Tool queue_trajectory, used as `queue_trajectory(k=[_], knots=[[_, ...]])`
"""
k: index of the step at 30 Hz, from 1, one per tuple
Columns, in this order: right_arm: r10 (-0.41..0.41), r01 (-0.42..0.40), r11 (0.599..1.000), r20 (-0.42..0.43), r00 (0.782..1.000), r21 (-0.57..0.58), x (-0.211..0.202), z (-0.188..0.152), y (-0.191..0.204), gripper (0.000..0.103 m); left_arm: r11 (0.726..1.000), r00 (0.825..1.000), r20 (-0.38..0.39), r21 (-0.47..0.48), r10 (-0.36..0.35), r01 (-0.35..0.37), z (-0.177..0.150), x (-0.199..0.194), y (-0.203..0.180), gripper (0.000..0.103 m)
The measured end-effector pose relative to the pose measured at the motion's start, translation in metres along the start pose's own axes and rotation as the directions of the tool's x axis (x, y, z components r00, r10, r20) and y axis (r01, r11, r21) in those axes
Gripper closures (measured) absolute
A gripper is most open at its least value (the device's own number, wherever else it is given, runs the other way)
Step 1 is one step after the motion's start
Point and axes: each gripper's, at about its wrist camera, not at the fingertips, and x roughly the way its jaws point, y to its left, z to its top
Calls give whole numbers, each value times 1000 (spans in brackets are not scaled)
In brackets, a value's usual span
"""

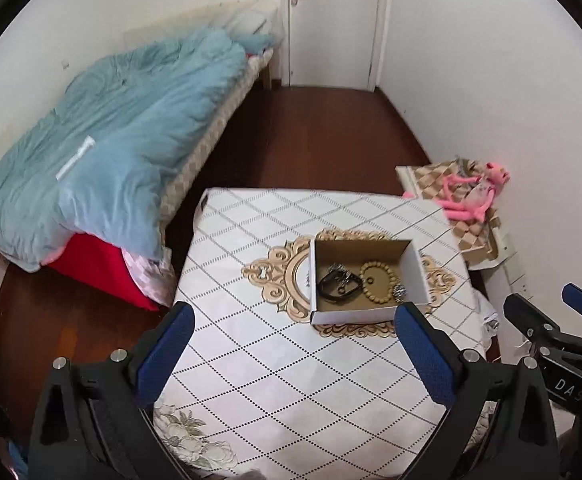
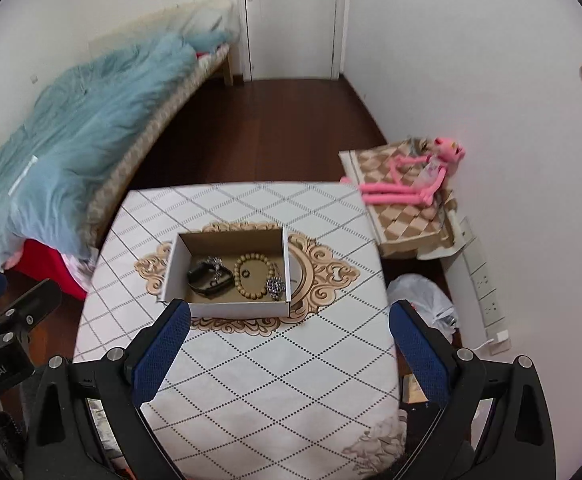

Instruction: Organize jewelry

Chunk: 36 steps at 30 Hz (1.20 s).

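Table: a small table (image 1: 251,380) under a white diamond-pattern cloth with a gold ornament at its centre.
Box: an open cardboard box (image 1: 365,317) (image 2: 227,309) sits on the ornament, near the table's middle, slightly toward the far edge.
Contents: a wooden bead bracelet (image 1: 379,282) (image 2: 256,276) lies flat on the box floor; a black band (image 1: 339,286) (image 2: 208,278) lies just beside it; a small silver cluster piece (image 1: 399,291) (image 2: 275,288) rests at the bracelet's near edge; a further metallic piece by the band is too small to identify.
Left gripper (image 1: 294,354): jaws spread wide, holding nothing, above the table's near half; the box lies ahead of it, toward its right fingertip.
Right gripper (image 2: 290,354): jaws spread wide, holding nothing; the box lies ahead, toward its left fingertip, not touching.
Surroundings: a bed with a blue quilt (image 1: 111,140) along the left wall; a pink plush toy (image 2: 411,176) on a chequered box by the right wall.
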Motion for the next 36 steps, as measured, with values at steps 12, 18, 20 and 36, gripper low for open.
queue_trajectory(k=[12,18,20,36], knots=[[-16,15,1000,139,990,9,-96,-12,-5,0,1000,997,74,6,-21,20,-6,-70,-3,1],[-15,14,1000,132,991,13,-109,-13,-11,0,1000,998,54,10,-26,25,-8,-73,-8,1],[-17,16,1000,129,992,9,-109,-10,-12,0,1000,999,45,9,-24,23,-6,-71,-9,1],[-38,38,999,51,998,1,-61,31,-15,0,1000,1000,-30,22,-6,7,26,-34,-22,1]])
